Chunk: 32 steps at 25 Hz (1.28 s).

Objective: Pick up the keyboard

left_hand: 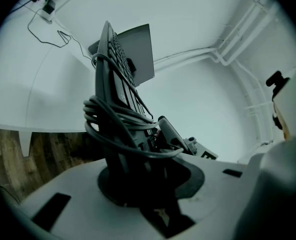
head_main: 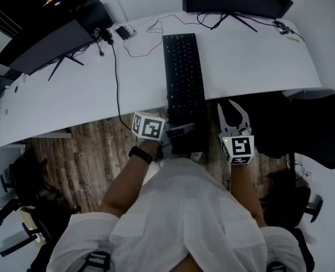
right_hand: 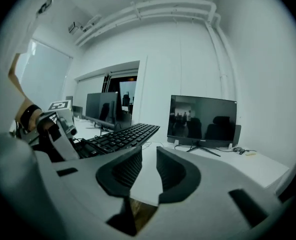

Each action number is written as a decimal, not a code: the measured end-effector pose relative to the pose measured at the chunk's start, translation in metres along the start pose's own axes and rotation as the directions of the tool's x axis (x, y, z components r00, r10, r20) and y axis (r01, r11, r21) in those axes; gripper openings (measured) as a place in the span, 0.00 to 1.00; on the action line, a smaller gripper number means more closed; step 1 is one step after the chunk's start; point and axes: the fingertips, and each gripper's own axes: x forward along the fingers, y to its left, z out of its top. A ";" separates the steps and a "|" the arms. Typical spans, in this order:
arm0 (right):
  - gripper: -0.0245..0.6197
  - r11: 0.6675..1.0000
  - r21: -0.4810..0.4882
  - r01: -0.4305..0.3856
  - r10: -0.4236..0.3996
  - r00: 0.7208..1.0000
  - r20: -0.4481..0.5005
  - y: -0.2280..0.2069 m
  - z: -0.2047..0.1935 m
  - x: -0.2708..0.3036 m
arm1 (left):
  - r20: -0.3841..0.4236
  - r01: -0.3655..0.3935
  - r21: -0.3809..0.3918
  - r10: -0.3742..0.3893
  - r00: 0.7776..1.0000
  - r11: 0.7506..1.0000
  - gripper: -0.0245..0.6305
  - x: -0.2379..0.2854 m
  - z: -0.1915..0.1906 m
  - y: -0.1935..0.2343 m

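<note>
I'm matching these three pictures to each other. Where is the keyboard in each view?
Head view: keyboard at centre, lengthwise, near end past the desk edge.
Left gripper view: keyboard left of centre, standing up from the jaws.
Right gripper view: keyboard left of centre, above the jaws.
Shared landmark: the white desk.

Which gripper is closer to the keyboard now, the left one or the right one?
Left. The left gripper grips the keyboard at its near end; the right gripper hangs beside that end, empty, touching nothing.

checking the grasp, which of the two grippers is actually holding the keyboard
The left gripper: its jaws clamp the keyboard at its near end. The right gripper has its jaws apart with nothing between them.
</note>
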 end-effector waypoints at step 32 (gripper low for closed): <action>0.04 0.999 0.017 -0.035 0.034 0.997 0.072 0.010 0.068 0.011 | 0.048 -0.052 0.040 0.050 0.998 0.998 0.19 -0.042 0.006 -0.056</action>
